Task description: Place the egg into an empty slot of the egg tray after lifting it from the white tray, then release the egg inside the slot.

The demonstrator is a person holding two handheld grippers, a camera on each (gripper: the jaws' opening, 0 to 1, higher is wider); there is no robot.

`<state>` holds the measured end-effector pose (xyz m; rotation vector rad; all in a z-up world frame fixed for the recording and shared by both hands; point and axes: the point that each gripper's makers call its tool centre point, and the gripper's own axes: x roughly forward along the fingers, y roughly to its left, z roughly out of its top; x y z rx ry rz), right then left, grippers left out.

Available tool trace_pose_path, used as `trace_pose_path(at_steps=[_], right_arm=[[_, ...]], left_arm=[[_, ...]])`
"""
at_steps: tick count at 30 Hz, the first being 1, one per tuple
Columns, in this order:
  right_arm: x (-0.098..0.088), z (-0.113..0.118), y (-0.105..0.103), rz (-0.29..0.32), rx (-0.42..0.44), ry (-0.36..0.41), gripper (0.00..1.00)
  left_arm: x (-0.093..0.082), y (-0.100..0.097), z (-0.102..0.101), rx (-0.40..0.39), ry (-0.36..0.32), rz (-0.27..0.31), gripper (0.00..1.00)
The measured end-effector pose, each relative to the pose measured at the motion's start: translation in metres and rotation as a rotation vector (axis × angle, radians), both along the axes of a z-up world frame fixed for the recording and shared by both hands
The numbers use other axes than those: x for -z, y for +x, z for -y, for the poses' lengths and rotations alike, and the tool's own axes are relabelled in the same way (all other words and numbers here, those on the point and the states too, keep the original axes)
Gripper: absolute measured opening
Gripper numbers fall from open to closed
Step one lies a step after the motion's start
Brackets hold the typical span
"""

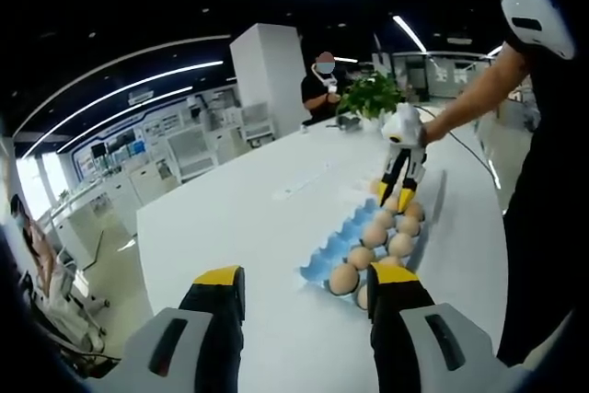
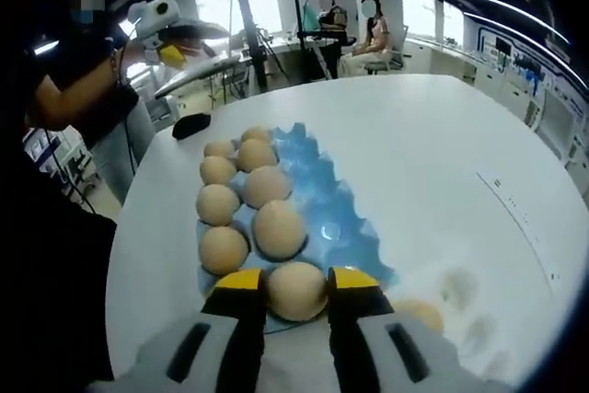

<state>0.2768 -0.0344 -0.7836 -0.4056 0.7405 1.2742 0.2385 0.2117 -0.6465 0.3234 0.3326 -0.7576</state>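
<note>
- Egg [image 2: 296, 290]: I read it as pinched between my right gripper [image 2: 296, 294] jaws, over the near end of the blue egg tray [image 2: 345, 213].
- Handling: light, rigid, brittle, smooth; I judge a gentle squeeze across its widest girth safest.
- Left gripper [image 1: 306, 290]: jaws spread, holding nothing, egg tray ahead.
- Other eggs [image 2: 280, 228]: seated just beyond the held one.

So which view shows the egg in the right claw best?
The right gripper view: the egg sits large between the right claw's jaws, over the near end of the blue egg tray. In the left gripper view, the right claw is small and distant; its egg can't be made out.
</note>
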Motion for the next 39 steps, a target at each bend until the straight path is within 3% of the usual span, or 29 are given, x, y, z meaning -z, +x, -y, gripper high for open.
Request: trace_pose_path(at_steps=[15,26,33,39], right_arm=[[0.003,0.001,0.002,-0.122,0.071,0.062,0.26],[0.004,0.0,0.0,-0.098,0.057,0.054,0.27],[0.001,0.006,-0.001,-0.072,0.076,0.08,0.26],[-0.013,0.009,0.004,-0.033,0.102,0.132,0.23]], left_arm=[[-0.002,-0.002,0.001,0.002,-0.001,0.003,0.53],[-0.004,-0.002,0.002,0.006,0.0,0.007,0.53],[-0.006,-0.002,0.002,0.005,-0.001,0.01,0.53],[-0.004,0.0,0.003,0.007,-0.002,0.007,0.53]])
